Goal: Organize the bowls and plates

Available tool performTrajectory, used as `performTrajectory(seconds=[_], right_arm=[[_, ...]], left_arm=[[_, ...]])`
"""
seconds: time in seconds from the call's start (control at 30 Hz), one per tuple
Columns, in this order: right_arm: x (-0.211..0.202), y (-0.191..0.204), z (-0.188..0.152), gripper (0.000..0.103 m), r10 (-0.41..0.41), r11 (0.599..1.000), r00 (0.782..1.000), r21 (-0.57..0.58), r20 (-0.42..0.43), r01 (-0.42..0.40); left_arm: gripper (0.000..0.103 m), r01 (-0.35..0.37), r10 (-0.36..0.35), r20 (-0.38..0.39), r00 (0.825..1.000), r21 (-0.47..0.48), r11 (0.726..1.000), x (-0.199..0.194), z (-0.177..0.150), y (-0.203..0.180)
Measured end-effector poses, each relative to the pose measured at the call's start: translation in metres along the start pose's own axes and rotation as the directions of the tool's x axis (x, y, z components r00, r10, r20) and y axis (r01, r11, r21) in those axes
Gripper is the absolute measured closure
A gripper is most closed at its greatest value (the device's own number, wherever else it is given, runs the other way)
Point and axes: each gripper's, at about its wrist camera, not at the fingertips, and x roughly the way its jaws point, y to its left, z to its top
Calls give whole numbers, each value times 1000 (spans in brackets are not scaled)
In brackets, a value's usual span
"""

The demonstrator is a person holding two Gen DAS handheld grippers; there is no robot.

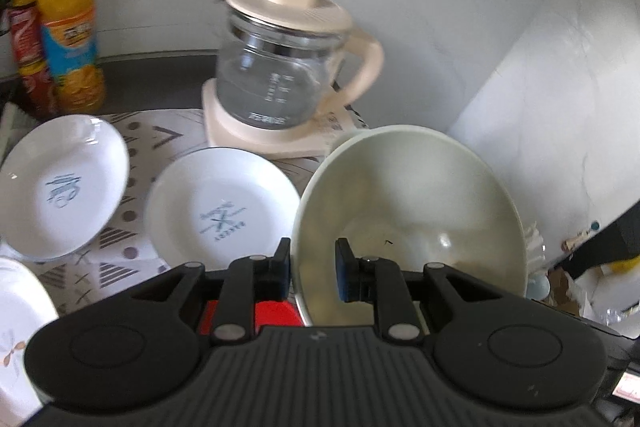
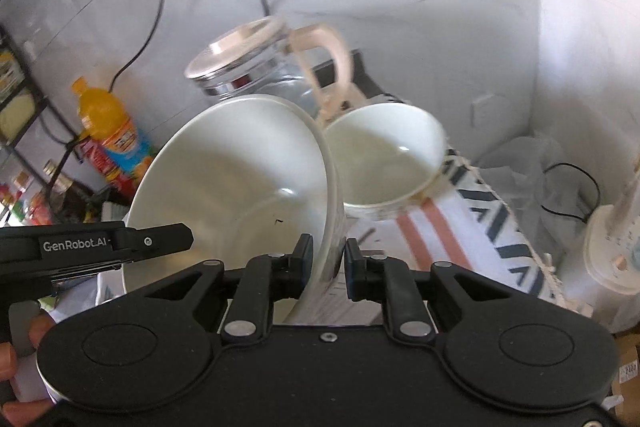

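Risk sits mainly in the double rim hold on the large pale-green bowl (image 1: 408, 211): the left gripper (image 1: 312, 269) and the right gripper (image 2: 325, 269) each straddle its wall, fingers narrowed around the rim. Whether the pads truly clamp, I cannot tell. The bowl is tilted, above the patterned cloth (image 1: 120, 247), so uneven pulls could twist it free. Its far edge lies just beside the smaller white bowl (image 2: 384, 155) and the glass kettle (image 1: 280, 67); a swing could knock either. Two white plates (image 1: 220, 203) (image 1: 64, 183) lie on the desk to the left, apart from the bowl.
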Motion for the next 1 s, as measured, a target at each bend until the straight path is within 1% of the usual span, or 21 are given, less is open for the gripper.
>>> performTrajectory(seconds=[0.23, 0.37, 0.5, 0.67, 0.93, 1.0], right_arm=[[9, 28, -8, 86, 48, 997, 997, -60, -53, -51], [14, 41, -13, 86, 63, 993, 994, -93, -84, -71], [18, 49, -17, 86, 73, 989, 990, -118, -119, -87], [23, 59, -27, 82, 81, 984, 985, -144, -154, -103], [35, 66, -42, 80, 67, 976, 976, -188, -208, -107], [37, 67, -45, 80, 57, 976, 974, -196, -217, -100]], left_arm=[[84, -36, 39, 33, 999, -76, 996, -23, -6, 29], [84, -59, 62, 30, 998, -114, 992, -30, -13, 43], [84, -76, 79, 20, 997, -136, 988, -34, -20, 56], [84, -91, 91, -4, 996, -160, 983, -38, -30, 68], [84, -132, 121, -66, 990, -189, 973, -32, -50, 85], [82, -136, 123, -75, 990, -198, 971, -30, -55, 88]])
